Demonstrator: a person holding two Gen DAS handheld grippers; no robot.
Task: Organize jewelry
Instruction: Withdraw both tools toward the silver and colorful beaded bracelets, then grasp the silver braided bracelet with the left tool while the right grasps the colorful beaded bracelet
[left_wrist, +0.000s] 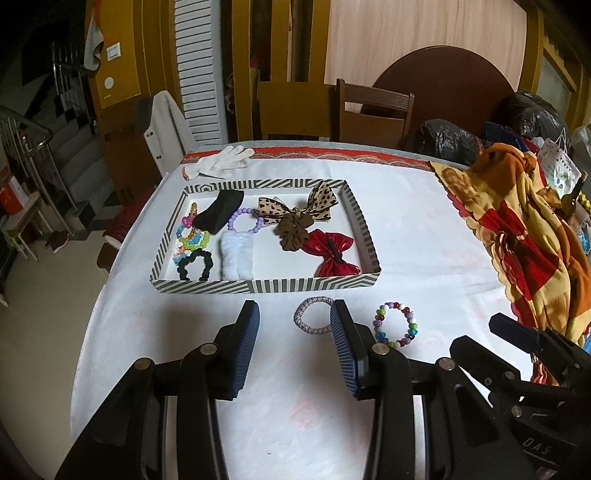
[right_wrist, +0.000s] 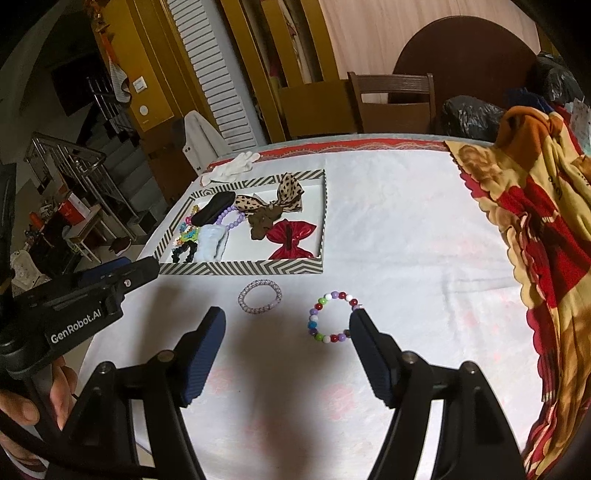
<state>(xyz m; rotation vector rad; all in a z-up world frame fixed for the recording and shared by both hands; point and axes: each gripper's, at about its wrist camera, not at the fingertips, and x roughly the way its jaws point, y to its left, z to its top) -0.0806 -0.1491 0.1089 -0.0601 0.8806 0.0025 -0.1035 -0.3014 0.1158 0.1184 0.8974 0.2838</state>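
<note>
Blue-padded grippers, both spread wide and empty, over a white tablecloth (left_wrist: 406, 229) with two loose bracelets.

Left gripper (left_wrist: 295, 314): jaws apart; woven mesh bracelet (left_wrist: 314, 315) lies flat on the cloth ahead, partly hidden behind the right-hand pad, contact not discernible. Right gripper (right_wrist: 288, 321): jaws apart; multicolour bead bracelet (right_wrist: 334, 317) lies flat between the fingertips, its far-right edge at the tip of the right-hand pad; mesh bracelet just beyond the left-hand pad. Farther: striped tray (left_wrist: 266, 286) holding a black scrunchie (left_wrist: 195, 264), pale fluffy band (left_wrist: 237, 254), lilac bead bracelet (left_wrist: 245, 219), red bow (left_wrist: 332, 253), brown scrunchie (left_wrist: 293, 227), leopard bow (left_wrist: 314, 203). Beyond the tray: white glove (left_wrist: 221, 162). Right side: patterned blanket (left_wrist: 524, 229).
</note>
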